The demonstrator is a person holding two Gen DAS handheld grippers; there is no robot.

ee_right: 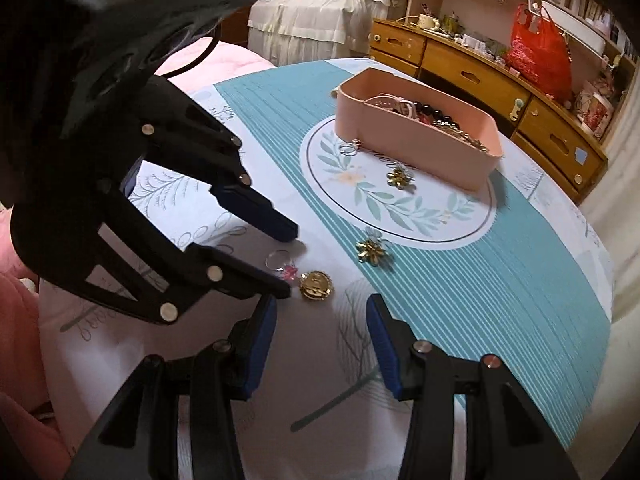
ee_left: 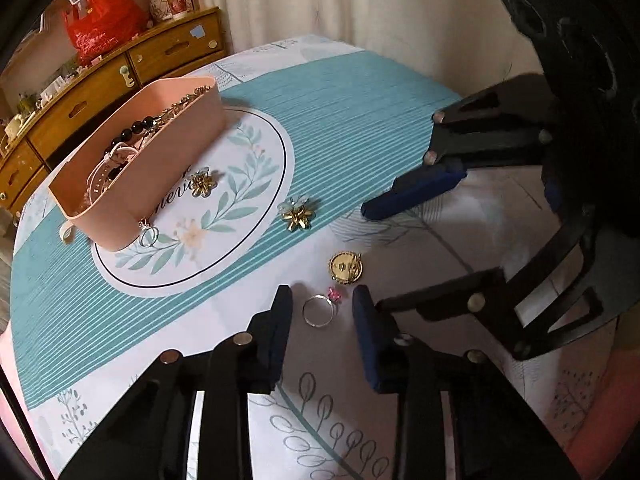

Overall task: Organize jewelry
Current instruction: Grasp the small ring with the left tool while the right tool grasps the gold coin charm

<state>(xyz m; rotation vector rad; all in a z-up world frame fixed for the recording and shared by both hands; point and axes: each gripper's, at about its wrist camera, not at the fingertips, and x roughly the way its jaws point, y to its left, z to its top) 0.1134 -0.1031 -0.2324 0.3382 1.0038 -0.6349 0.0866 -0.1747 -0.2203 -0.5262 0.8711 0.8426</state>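
Jewelry is partly sorted. The pink box on the desk already holds a beaded bracelet, a pale strap that looks like a watch, and chain pieces too tangled to count.

Still loose on the desk's cloth, five pieces:
- two rings: one with a pink stone, one plain silver just beside the box wall, whether touching it cannot be told;
- two gold flower pieces: one near the box, one further out;
- one round gold medallion, just beside the pink-stone ring.

Left gripper: fingers partly spread, standing either side of the pink-stone ring. The pads do not visibly press on it; the ring lies flat on the cloth between them.

Right gripper: fingers spread with nothing between them, poised over bare cloth near the medallion.

Judgement: the work is somewhere in its middle. The pink-stone ring appears to be the piece in hand. After it, four loose pieces would remain to go into the box. The ring lies flat and thin, so a pinch could slip off or skid it toward the medallion.
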